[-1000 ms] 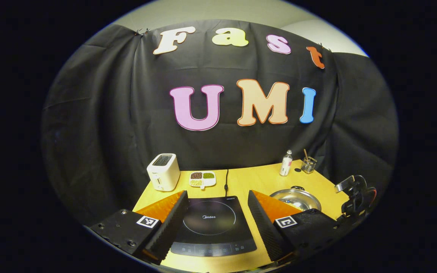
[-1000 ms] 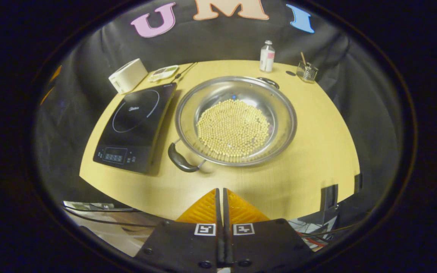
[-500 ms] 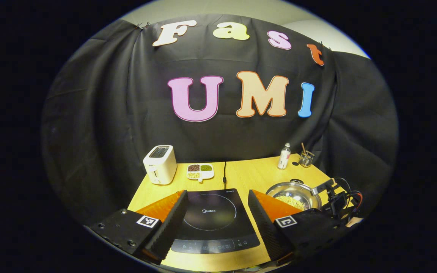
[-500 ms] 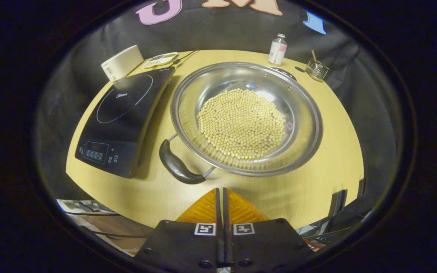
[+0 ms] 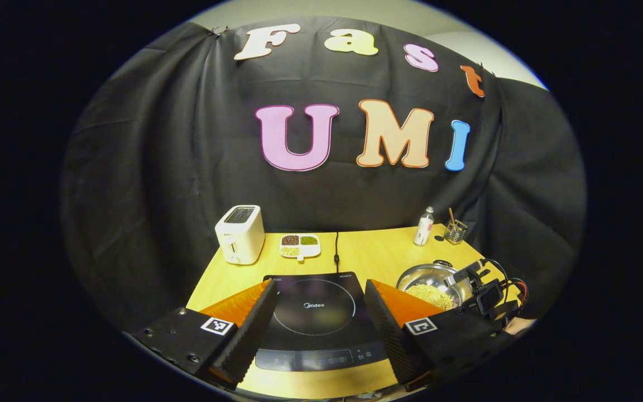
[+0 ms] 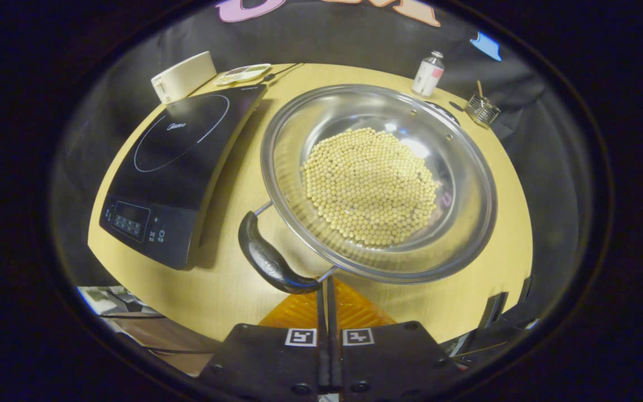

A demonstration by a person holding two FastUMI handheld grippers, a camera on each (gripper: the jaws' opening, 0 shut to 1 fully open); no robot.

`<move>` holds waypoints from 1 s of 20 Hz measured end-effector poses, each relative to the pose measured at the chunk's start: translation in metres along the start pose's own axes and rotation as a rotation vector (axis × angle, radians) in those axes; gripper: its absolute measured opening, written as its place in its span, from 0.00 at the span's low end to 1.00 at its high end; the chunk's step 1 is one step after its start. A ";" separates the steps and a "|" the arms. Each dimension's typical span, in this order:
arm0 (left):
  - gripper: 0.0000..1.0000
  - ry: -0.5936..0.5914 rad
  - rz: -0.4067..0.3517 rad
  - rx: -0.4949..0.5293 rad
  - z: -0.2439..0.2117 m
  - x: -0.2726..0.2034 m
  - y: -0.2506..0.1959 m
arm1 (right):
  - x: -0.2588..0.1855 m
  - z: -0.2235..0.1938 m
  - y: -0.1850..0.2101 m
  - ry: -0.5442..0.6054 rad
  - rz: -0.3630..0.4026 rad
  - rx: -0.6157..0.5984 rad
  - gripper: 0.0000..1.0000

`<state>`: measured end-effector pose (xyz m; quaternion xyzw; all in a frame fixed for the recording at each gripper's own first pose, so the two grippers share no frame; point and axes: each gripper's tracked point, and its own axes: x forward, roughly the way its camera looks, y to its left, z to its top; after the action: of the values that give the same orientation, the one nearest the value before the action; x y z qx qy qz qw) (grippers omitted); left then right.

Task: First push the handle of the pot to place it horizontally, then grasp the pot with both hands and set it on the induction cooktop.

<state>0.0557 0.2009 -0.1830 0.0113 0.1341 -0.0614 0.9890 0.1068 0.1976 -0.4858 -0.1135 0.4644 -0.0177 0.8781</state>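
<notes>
Sitting on the wooden table, the steel pot of pale beans is resting just right of the induction cooktop, its black handle angled toward the front edge. The right gripper, fingers pressed together on nothing, is pointing its tips at that handle, probably for pushing. The left gripper is hanging wide open over the cooktop. Standing well apart at the back are a toaster, snack tray, bottle and glass, obstructing nothing.
</notes>
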 end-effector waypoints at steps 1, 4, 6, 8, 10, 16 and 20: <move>0.96 0.003 0.002 -0.005 -0.002 0.001 0.001 | 0.000 0.002 0.003 -0.005 -0.003 -0.020 0.00; 0.96 0.006 0.010 -0.012 -0.003 0.000 0.005 | 0.001 0.010 0.011 -0.011 0.000 -0.054 0.00; 0.93 0.004 0.020 -0.012 -0.004 -0.003 0.010 | 0.002 0.016 0.019 -0.013 0.018 -0.055 0.00; 0.92 0.004 0.033 -0.013 -0.005 -0.003 0.014 | 0.004 0.022 0.026 -0.014 0.033 -0.053 0.00; 0.95 0.010 0.047 -0.019 -0.007 -0.005 0.019 | 0.006 0.029 0.033 -0.014 0.044 -0.044 0.00; 0.96 0.019 0.087 -0.042 -0.015 -0.010 0.034 | 0.015 0.055 0.051 -0.008 0.072 0.111 0.04; 0.96 0.027 0.111 -0.072 -0.023 -0.012 0.041 | 0.023 0.071 0.062 -0.020 0.072 0.179 0.06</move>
<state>0.0435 0.2443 -0.2021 -0.0159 0.1489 -0.0013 0.9887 0.1737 0.2676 -0.4789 -0.0179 0.4561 -0.0265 0.8894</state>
